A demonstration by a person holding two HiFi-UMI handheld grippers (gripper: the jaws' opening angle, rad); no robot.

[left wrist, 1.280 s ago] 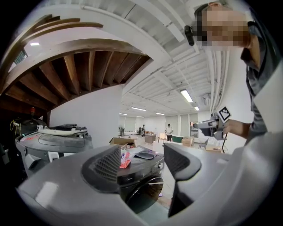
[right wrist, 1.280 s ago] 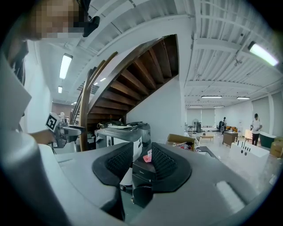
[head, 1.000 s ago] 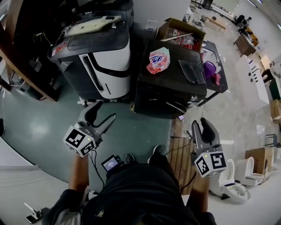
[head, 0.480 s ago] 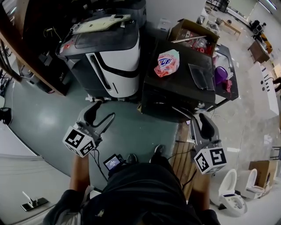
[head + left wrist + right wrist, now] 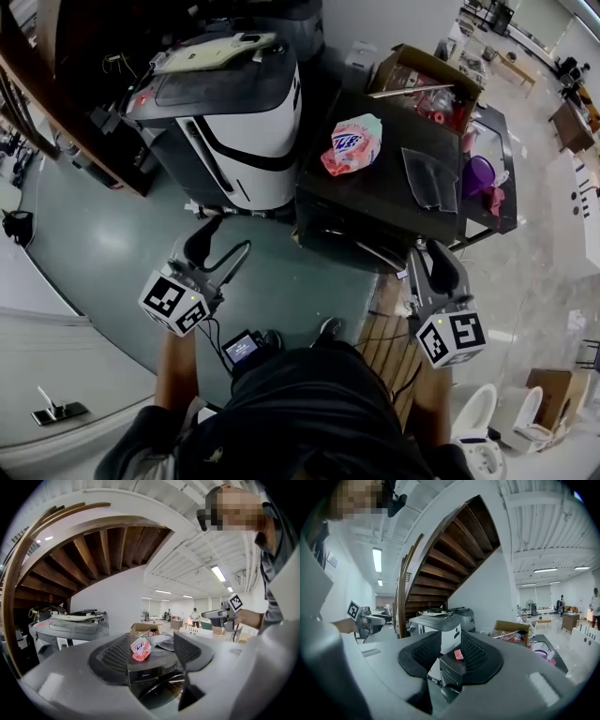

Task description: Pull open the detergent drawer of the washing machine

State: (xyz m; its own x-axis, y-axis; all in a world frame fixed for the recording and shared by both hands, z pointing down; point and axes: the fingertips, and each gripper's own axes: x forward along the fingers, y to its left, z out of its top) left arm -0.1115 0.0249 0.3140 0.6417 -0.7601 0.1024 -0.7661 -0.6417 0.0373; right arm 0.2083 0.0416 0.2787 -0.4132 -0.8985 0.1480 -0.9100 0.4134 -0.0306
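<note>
**Head view.** The black washing machine stands ahead and a bit to the right, with a pink bag on its top. A white machine stands just left of it. A cardboard box sits past its far right corner. Since a second ago the washing machine has come lower in the picture, nearer to both grippers. The left gripper is over the greenish floor, with its jaws wide apart and nothing in them. The right gripper is near the machine's front right corner, above a wooden board. Its jaws look like one dark shape.

**Left gripper view.** The jaws are wide. The washing machine shows between them but well apart from them. This view shows the machine's front, which the head view hardly shows. There is a dark strip on top and a round door below. The drawer is likely in that strip and looks shut, but it is too small to be sure. The right gripper shows far off at the right.

**Right gripper view.** The jaws are narrow, nearly together, and hold nothing. Only a thin slice of the washing machine and the bag shows in the gap. Wooden stairs rise above the white machine. The left gripper shows at the left edge.
</note>
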